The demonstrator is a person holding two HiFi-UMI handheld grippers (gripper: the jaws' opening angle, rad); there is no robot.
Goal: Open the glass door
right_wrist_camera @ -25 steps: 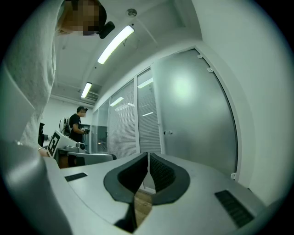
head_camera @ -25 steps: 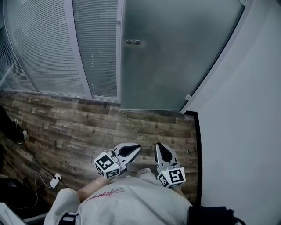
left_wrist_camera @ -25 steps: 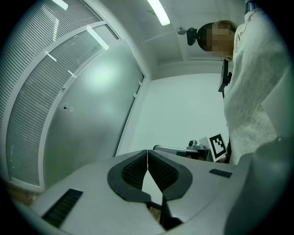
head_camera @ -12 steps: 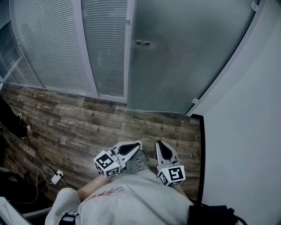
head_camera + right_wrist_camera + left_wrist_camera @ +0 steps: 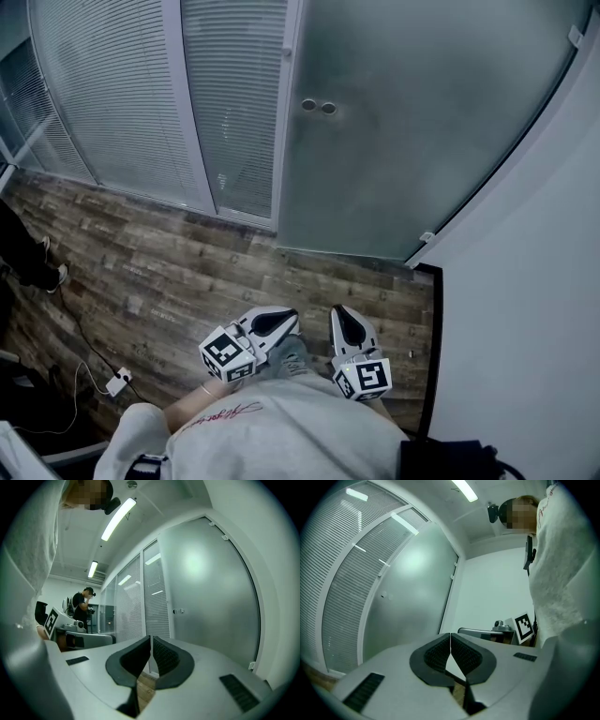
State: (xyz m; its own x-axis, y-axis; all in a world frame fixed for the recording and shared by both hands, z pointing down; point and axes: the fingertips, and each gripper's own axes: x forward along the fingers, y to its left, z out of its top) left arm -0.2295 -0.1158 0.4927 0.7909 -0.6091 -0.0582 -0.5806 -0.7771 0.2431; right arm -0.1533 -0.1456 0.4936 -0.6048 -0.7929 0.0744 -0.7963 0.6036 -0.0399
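White left gripper (image 5: 286, 319) and right gripper (image 5: 339, 314) hang with jaws pressed together on nothing, well short of the glass door (image 5: 412, 141) across plank floor (image 5: 187, 272) — the approach is in hand. Next, reach the paired knobs (image 5: 318, 107) — perhaps a lock — near the door's left edge.
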